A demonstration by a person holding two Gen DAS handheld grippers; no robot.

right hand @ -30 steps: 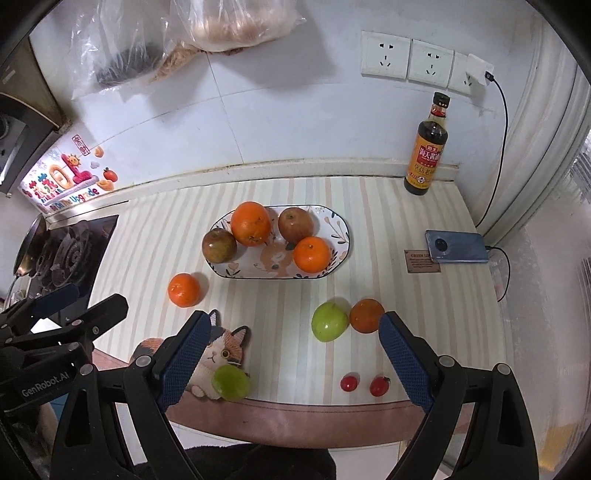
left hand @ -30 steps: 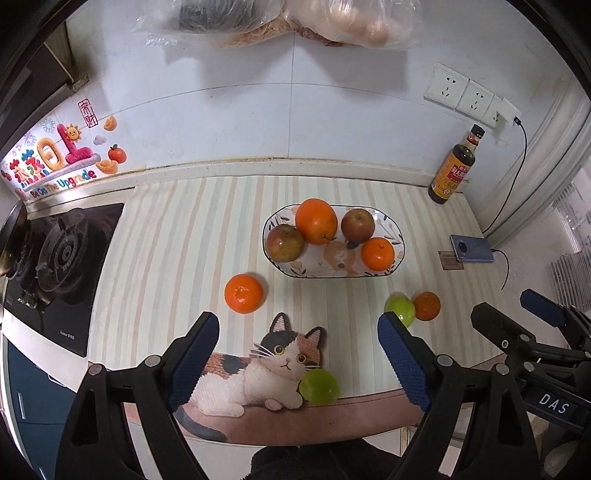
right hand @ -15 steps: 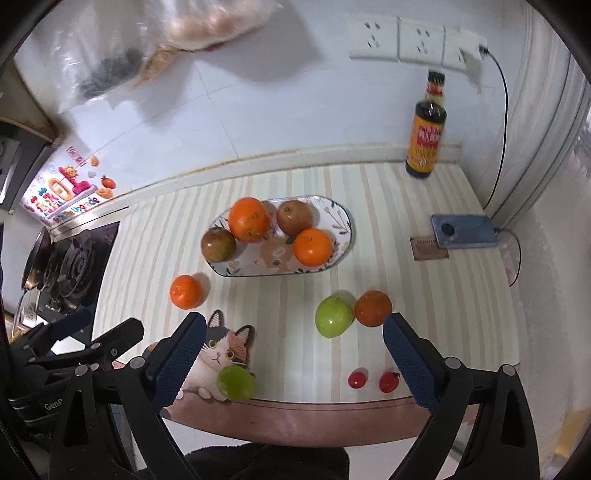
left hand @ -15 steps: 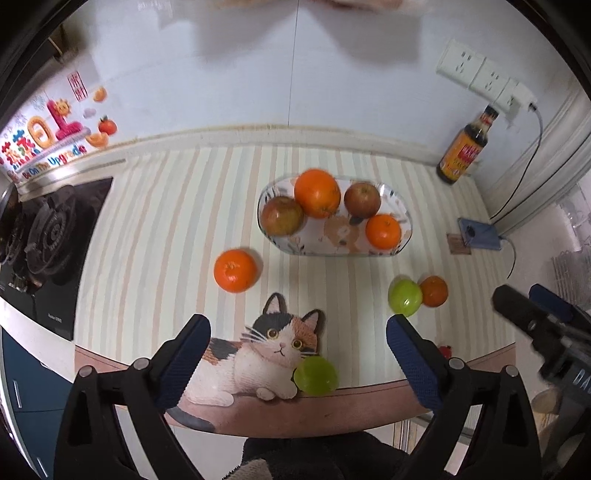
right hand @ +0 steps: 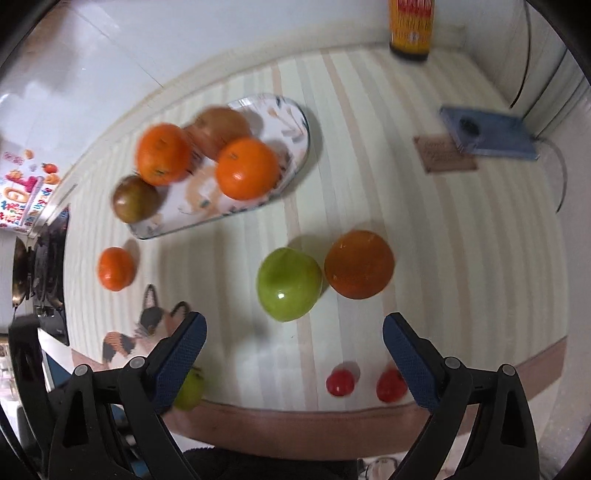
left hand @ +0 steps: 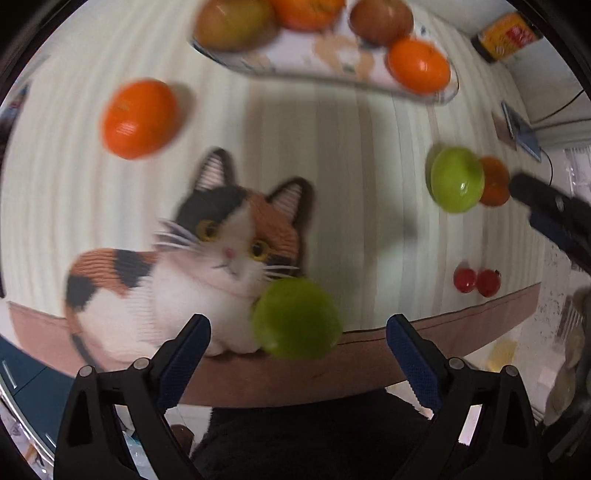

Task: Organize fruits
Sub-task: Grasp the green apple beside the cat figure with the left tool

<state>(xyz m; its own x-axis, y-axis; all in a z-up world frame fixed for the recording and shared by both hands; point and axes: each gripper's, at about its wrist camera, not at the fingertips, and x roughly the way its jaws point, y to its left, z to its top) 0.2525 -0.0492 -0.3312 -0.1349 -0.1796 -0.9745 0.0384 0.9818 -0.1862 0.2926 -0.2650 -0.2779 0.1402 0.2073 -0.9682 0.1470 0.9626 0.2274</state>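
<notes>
You are holding both the left gripper (left hand: pixel 297 326) and right gripper (right hand: pixel 293 325) wide open and empty; the green apple (right hand: pixel 289 283) looks smooth, firm and likely to roll, so grip across its widest middle.

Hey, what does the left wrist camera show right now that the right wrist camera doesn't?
Only the left wrist view shows the cat picture's whole face and body; the right gripper pokes in at its right edge.

Only the right wrist view shows the stove and colourful wall sticker at left.

Both show the plate holding four fruits, the loose orange, the two green fruits, two small red fruits, the sauce bottle, and each view's own open gripper, left.
</notes>
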